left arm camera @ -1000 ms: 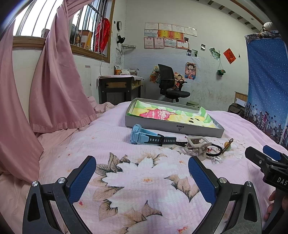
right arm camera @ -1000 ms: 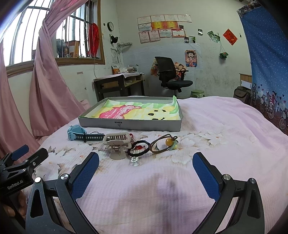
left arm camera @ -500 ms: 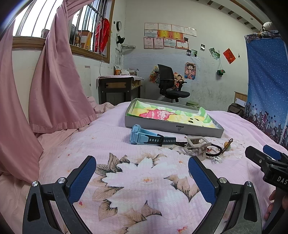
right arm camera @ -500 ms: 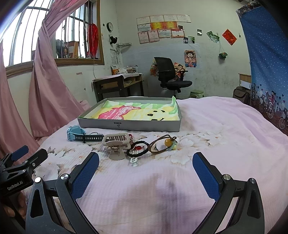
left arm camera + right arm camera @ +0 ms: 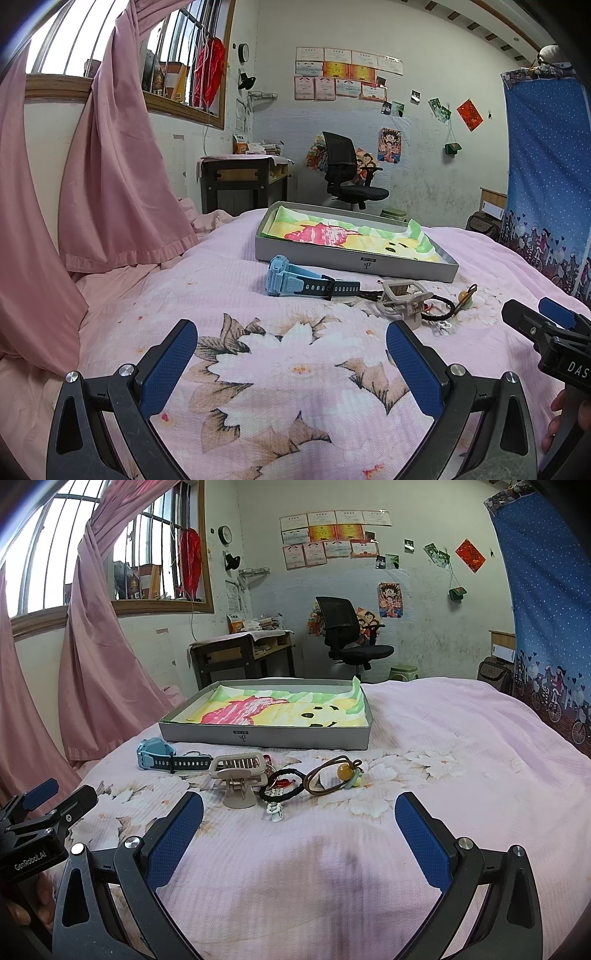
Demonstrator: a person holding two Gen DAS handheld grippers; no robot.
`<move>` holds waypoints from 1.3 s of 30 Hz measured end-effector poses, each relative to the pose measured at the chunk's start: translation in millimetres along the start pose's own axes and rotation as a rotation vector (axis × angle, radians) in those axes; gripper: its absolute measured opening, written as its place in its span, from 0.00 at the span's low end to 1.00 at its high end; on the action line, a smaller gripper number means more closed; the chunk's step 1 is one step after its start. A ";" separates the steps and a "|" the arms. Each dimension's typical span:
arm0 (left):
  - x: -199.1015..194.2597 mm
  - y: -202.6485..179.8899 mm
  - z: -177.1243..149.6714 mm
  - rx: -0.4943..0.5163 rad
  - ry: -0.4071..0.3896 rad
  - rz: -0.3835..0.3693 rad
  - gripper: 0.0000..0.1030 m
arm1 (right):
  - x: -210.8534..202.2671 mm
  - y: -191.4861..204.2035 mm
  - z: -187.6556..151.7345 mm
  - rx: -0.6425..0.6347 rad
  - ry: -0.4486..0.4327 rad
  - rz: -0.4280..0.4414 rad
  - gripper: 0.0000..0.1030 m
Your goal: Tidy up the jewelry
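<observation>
With both the left gripper (image 5: pixel 291 363) and right gripper (image 5: pixel 299 830) hanging spread wide and empty, the limp, light brown cord bracelet (image 5: pixel 334 771) is lying beside the stiffer blue watch (image 5: pixel 168 758), likely best pinched at its strap.

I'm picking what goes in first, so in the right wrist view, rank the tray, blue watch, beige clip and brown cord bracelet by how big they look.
1. Tray, largest, though farthest.
2. Watch.
3. Clip and bracelet: they look alike in size, so I won't rank them.
</observation>
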State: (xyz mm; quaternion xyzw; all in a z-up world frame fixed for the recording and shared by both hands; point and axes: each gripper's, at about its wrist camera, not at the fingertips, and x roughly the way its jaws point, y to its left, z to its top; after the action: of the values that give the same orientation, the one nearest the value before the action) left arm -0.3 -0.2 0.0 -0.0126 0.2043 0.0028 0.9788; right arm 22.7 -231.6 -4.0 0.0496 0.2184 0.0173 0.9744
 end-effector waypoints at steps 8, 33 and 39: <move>0.0 -0.1 0.1 0.001 0.000 0.001 1.00 | -0.2 -0.6 0.0 0.000 -0.001 0.000 0.99; 20.6 0.0 16.4 -0.024 0.114 -0.062 1.00 | 14.8 11.0 11.3 -0.023 0.065 0.005 0.99; 35.4 -7.5 32.0 0.015 0.125 -0.131 1.00 | 32.8 0.2 28.1 0.009 0.121 0.020 0.99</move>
State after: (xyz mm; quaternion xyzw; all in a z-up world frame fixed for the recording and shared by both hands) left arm 45.1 -6.9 15.4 -0.0190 0.2639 -0.0634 0.9623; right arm 64.3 -232.1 7.4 0.0553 0.2766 0.0292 0.9590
